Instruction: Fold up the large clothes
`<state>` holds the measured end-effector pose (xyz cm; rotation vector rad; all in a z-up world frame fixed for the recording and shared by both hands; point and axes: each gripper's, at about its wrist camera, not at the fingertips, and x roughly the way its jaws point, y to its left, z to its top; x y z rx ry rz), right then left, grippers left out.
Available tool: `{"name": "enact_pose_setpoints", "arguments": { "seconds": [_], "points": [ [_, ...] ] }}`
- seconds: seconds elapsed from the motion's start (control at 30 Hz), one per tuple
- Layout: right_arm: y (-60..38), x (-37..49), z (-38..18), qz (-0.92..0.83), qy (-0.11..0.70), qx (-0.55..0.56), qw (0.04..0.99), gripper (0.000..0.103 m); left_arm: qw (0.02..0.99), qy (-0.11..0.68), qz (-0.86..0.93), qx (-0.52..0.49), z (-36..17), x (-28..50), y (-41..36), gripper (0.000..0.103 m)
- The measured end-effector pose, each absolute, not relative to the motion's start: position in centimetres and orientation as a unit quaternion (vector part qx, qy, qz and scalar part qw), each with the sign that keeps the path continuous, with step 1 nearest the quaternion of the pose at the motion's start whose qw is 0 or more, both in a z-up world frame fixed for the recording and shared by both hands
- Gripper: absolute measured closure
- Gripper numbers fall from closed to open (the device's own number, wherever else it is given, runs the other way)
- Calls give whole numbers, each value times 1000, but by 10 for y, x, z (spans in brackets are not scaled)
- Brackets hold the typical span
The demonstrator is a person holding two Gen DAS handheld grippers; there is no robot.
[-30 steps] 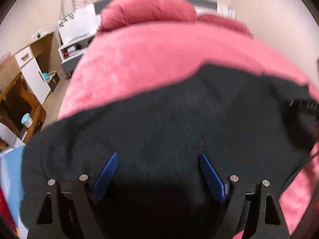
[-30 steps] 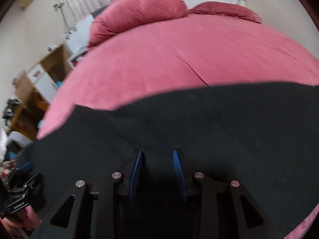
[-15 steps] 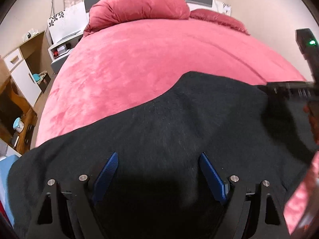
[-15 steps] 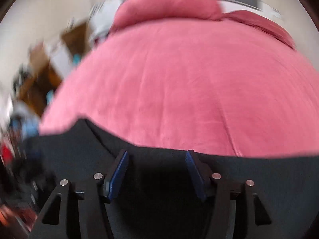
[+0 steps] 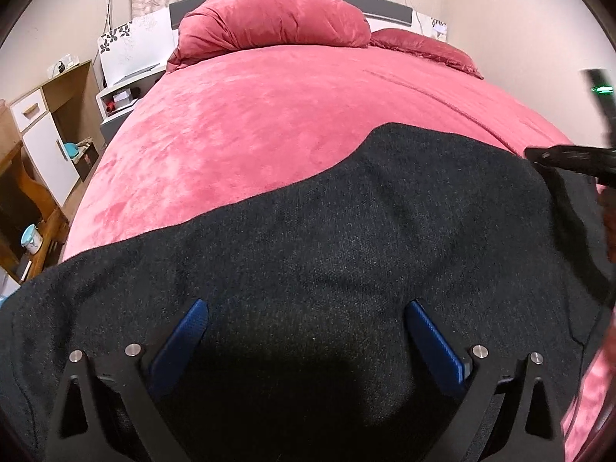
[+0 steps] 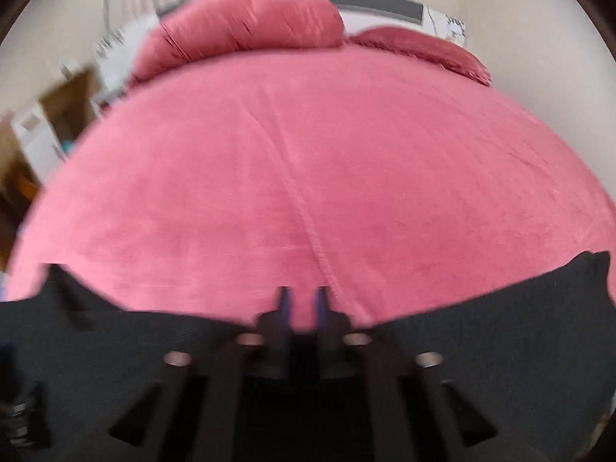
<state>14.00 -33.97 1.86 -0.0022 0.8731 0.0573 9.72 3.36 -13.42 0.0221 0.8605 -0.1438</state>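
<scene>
A large black knit garment point(image 5: 346, 238) lies spread over the near end of a pink bed point(image 5: 277, 115). My left gripper point(image 5: 304, 319) is open, its blue fingers wide apart just above the cloth, empty. In the blurred right wrist view the garment point(image 6: 500, 346) fills the bottom and my right gripper point(image 6: 302, 304) sits at its far edge with its fingers close together, a narrow gap between them. Whether cloth is pinched there I cannot tell. The right gripper's black body also shows in the left wrist view point(image 5: 569, 158) at the garment's right edge.
Pink pillows point(image 5: 269, 15) lie at the headboard. A white nightstand point(image 5: 123, 96) and a wooden cabinet point(image 5: 46, 134) stand left of the bed. A blue cup point(image 5: 30, 238) sits on a low wooden shelf at the left.
The right gripper opened half a second ago and has now closed to a narrow gap at the garment's far edge. The left gripper stayed open over the cloth.
</scene>
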Motion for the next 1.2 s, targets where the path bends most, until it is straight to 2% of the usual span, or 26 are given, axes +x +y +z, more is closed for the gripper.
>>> {"name": "enact_pose_setpoints", "arguments": {
  "seconds": [0.07, 0.13, 0.3, 0.43, 0.7, 0.83, 1.03, 1.2],
  "points": [
    [-336, 114, 32, 70, 388, 27, 919, 69, 907, 417, -67, 14, -135, 98, 32, 0],
    [-321, 99, 28, 98, 382, 31, 919, 67, 906, 418, -64, 16, -136, 98, 31, 0],
    [-334, 90, -22, 56, 445, -6, 894, 67, 900, 432, -45, 16, -133, 102, 27, 0],
    [-368, 78, -21, 19, 442, 73, 894, 66, 892, 452, -13, 2, -129, 104, 20, 0],
    [-399, 41, -13, -15, 426, 103, 899, 65, 890, 455, -24, 3, -118, 96, -9, 0],
    [-440, 14, -10, -41, 403, 172, 898, 62, 885, 462, -26, 46, -130, 94, -27, 0],
    [-514, -22, -15, -47, 386, 297, 872, 61, 907, 417, -38, 36, -139, 78, -24, 0],
    [-580, -56, -9, -107, 353, 340, 865, 60, 910, 412, -41, 34, -140, 73, -24, 0]
  ]
}}
